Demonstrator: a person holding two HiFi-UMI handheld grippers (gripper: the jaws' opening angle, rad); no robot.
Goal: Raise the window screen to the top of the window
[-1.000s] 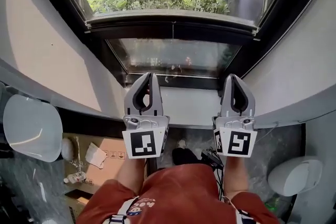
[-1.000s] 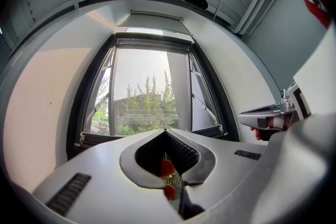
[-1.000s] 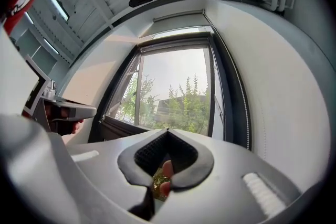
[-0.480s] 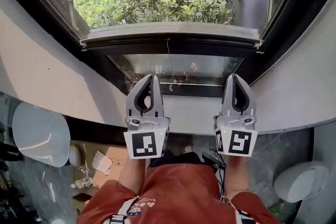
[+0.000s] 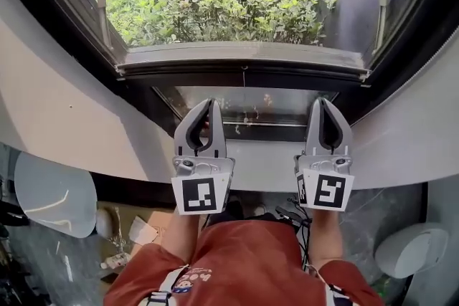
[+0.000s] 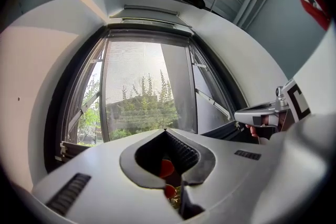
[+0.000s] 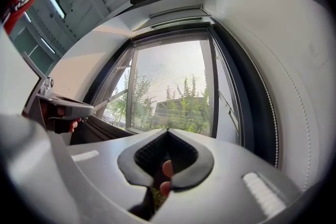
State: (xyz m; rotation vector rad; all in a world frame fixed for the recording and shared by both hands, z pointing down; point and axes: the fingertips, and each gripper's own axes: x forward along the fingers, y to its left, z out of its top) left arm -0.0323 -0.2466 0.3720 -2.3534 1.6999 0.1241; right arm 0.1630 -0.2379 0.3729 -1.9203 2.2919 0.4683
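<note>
1. Your head view cuts off the top of the dark-framed window (image 5: pixel 244 72).
2. Your left gripper (image 6: pixel 165 131) hides part of the grey mesh window screen (image 6: pixel 134 76) along its lower edge.
3. The white rounded object (image 5: pixel 56 193) cannot be identified.

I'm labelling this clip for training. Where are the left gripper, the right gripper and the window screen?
left gripper (image 5: pixel 209 104): head view, at its closed fingertips.
right gripper (image 5: pixel 320 102): head view, at its closed fingertips.
window screen (image 6: pixel 134 76): left gripper view, on the middle of the mesh.

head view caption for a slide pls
Left gripper and right gripper, both shut, side by side before the window
</note>
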